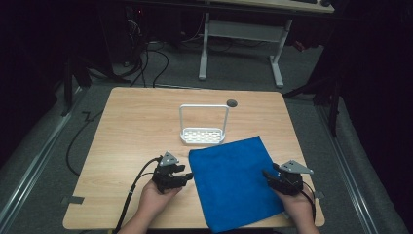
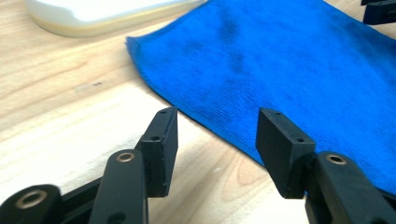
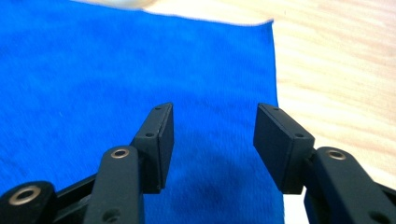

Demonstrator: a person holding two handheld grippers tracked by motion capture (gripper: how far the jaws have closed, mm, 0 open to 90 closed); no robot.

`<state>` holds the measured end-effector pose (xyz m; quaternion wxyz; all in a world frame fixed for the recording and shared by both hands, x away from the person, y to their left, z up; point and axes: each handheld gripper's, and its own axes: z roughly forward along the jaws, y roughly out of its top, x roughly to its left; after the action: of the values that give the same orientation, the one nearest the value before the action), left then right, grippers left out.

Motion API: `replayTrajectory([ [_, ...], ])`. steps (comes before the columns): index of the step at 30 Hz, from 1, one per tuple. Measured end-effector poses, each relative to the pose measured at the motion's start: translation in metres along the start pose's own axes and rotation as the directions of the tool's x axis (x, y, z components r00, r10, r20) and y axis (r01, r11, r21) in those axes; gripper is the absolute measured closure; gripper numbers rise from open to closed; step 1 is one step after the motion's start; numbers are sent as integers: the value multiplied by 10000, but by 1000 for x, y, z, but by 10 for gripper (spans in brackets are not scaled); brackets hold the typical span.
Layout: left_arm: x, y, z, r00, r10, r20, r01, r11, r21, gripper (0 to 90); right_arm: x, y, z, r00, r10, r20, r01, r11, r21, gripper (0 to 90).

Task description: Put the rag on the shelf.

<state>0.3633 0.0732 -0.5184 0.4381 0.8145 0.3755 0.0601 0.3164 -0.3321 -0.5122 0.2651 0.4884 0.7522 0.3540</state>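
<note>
Blue cloth [image 1: 231, 183] lay flat at the table's [image 1: 131, 126] 6 o'clock edge, rack [image 1: 203, 125] at its 11 o'clock. Left gripper [image 1: 187, 174] and right gripper [image 1: 267, 174] flanked it, jaws wide apart, empty. Judged: pinch opposite edges low, evenly.

A plain bright blue cloth [image 1: 233, 183] lay at the front edge of the pale wood-grain table [image 1: 136, 126]; a white rack [image 1: 203, 127] with a perforated base stood mid-table, black grippers alongside.
</note>
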Motion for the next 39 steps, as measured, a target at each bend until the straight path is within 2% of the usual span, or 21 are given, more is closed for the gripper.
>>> replayTrajectory([
  [7,-1,-1,-2,9995,269,-177,-270,9996,-36,485,1,0,-1,9999,50,-87,-52,9999,-131,500],
  [12,0,-1,-1,9997,182,-177,-184,9998,-88,481,-1,2,0,9996,263,-32,-264,9995,-161,507],
  [20,-2,-1,-1,9995,295,-147,-296,9995,-96,480,0,1,1,9998,193,-54,-194,9997,-121,495],
  [24,-10,0,0,9987,502,69,-500,9984,-245,491,0,2,0,9997,227,-55,-228,9995,-200,490],
  [25,-13,1,0,9984,547,131,-543,9982,-234,491,0,2,0,9997,227,-55,-228,9995,-200,490],
  [26,-20,2,3,9975,604,373,-600,9981,-112,505,0,3,-1,9998,196,-80,-198,9995,-244,492],
  [27,-20,2,3,9975,604,373,-600,9981,-112,510,0,3,-1,9998,196,-80,-198,9995,-244,492],
  [29,-27,3,5,9954,777,563,-776,9970,-39,517,0,4,-1,9999,84,-68,-86,9996,-255,495],
  [30,-34,3,8,9925,1014,676,-1015,9948,-15,536,1,4,-2,9999,126,-60,-127,9996,-254,498],
  [31,-34,3,8,9925,1014,676,-1015,9948,-15,552,1,4,-2,9999,126,-60,-127,9996,-254,498],
  [32,-41,2,10,9887,1263,807,-1274,9918,83,562,1,4,-2,9999,121,-32,-122,9996,-254,517],
  [34,-46,2,13,9846,1403,1048,-1432,9895,206,604,2,4,-3,9999,106,-6,-106,9996,-275,530],
  [35,-46,2,13,9846,1403,1048,-1432,9895,206,617,2,4,-3,9999,106,-6,-106,9996,-275,530],
  [39,-58,0,19,9760,1850,1145,-1917,9801,507,678,1,4,-4,9999,110,-17,-111,9995,-281,550],
])
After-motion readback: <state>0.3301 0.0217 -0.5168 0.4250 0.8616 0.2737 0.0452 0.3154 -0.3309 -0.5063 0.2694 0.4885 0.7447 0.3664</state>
